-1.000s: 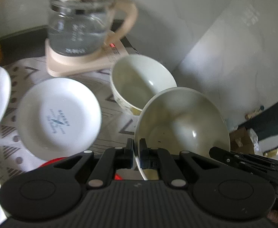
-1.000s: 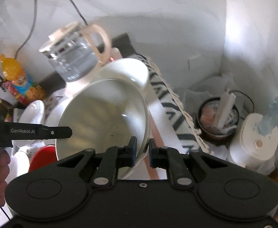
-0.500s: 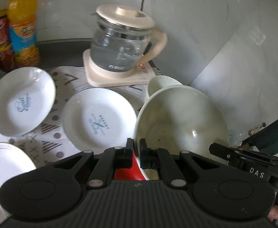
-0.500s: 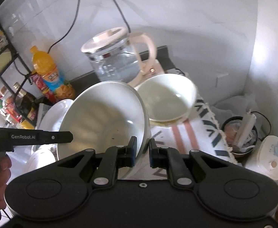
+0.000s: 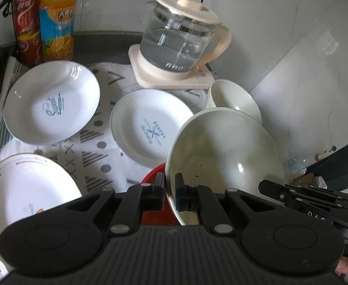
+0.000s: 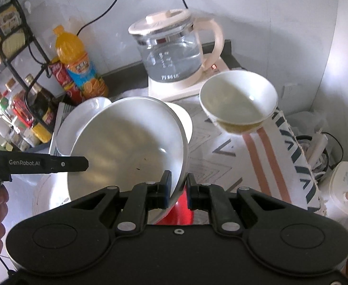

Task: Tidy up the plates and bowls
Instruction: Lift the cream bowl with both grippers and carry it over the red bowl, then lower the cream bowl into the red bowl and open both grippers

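Both grippers — left gripper [image 5: 168,188], right gripper [image 6: 176,190] — pinch opposite rims of the large bowl [image 5: 224,152], now carried back from the small bowl [image 6: 239,101] at the table's far right corner toward the plates [image 5: 150,125] — probably restacking.

I read "GenRobot.AI" in white on the left gripper's [image 6: 62,164] black arm. One plate [image 5: 51,104] carries blue script, "Sweet". "DAS" is partly legible on the right gripper [image 5: 316,204]. Bottle and kettle labels are unreadable to me.

Glossy glazed ceramic bowl [image 5: 224,152] (smooth), matt black plastic grippers [image 5: 169,187]
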Motion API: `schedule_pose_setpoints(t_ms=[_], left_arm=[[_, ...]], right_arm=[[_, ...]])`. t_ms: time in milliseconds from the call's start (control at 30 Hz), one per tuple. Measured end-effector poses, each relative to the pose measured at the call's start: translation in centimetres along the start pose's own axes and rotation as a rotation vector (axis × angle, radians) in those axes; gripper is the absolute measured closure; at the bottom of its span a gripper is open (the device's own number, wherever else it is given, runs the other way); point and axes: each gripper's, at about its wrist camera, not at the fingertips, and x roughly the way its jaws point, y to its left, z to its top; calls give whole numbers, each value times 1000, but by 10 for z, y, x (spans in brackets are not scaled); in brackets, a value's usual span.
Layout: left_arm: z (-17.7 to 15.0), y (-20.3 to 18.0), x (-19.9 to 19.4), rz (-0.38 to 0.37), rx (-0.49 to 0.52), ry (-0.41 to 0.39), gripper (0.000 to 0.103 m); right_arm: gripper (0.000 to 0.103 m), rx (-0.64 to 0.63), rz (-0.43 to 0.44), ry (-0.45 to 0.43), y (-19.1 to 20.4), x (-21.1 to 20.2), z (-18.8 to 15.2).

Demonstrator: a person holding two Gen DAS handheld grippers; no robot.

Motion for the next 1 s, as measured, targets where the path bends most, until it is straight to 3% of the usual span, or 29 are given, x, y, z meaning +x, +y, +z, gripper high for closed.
schedule_pose_setpoints(t_ms=[1000], left_arm=[[-30,20,46,20,-15,207,98]], right_arm=[[93,-26,-83,99,10,36,-32]])
